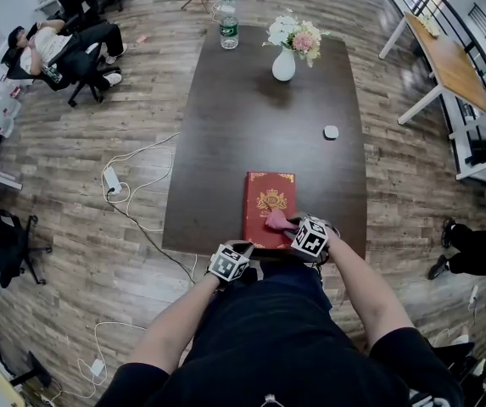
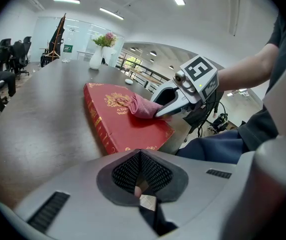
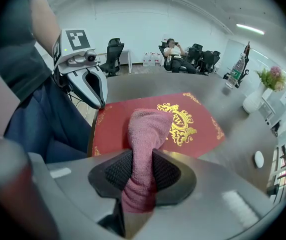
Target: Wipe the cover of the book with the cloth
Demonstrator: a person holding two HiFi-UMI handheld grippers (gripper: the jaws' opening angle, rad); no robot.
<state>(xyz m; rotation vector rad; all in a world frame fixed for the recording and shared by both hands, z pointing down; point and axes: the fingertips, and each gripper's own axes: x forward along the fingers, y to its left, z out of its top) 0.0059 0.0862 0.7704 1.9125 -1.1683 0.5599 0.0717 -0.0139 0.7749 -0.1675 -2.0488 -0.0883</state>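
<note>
A red book (image 1: 267, 203) with a gold crest lies flat at the near edge of the dark table (image 1: 251, 117). My right gripper (image 1: 290, 225) is shut on a pink cloth (image 1: 276, 220), which it presses onto the cover's near right part. In the right gripper view the cloth (image 3: 145, 129) runs from between the pads out onto the book (image 3: 192, 134). My left gripper (image 1: 243, 247) is shut and empty, just off the book's near left corner. The left gripper view shows the book (image 2: 118, 124), the cloth (image 2: 142, 106) and the right gripper (image 2: 168, 104).
A white vase of flowers (image 1: 284, 61), a water bottle (image 1: 229, 30) and a small white object (image 1: 331, 131) stand farther up the table. A person sits in an office chair (image 1: 64, 53) at the far left. Cables (image 1: 132, 185) lie on the floor.
</note>
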